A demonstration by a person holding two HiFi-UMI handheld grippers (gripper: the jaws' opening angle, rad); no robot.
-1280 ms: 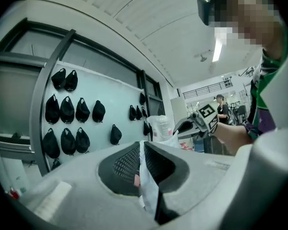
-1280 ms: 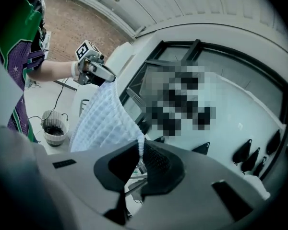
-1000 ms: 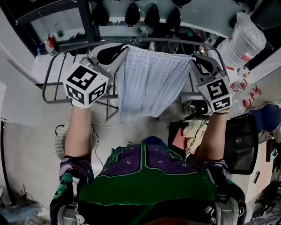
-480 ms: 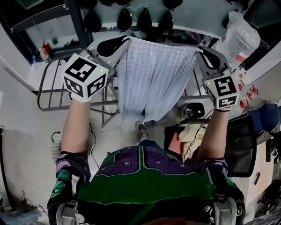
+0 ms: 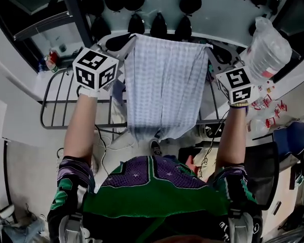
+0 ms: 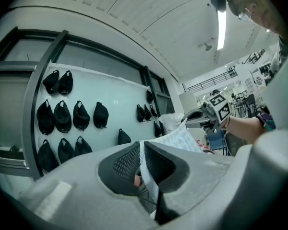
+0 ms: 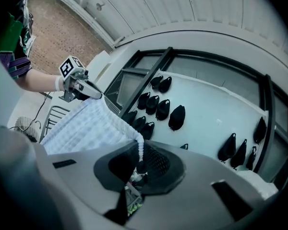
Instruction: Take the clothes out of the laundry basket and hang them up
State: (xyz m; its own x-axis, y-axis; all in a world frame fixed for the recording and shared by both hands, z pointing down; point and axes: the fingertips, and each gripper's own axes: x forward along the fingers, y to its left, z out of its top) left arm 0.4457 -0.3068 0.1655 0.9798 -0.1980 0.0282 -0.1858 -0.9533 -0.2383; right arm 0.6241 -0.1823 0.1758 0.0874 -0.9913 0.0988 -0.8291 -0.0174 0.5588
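Now the left tongs [image 5: 122, 40] and right tongs [image 5: 213, 47] pinch the checked cloth [image 5: 164, 85], hanging lengthwise down, farther over the rack [image 5: 55, 105].

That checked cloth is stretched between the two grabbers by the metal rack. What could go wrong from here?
1. The left gripper and right gripper each pinch only a thin corner of the cloth; one corner might slip free and the cloth drop.
2. The cloth's loose lower end dangles by the drying rack and may snag on its bars.

Cloth [image 5: 164, 85] above drying rack [image 5: 66, 127], caps [image 5: 158, 24] behind
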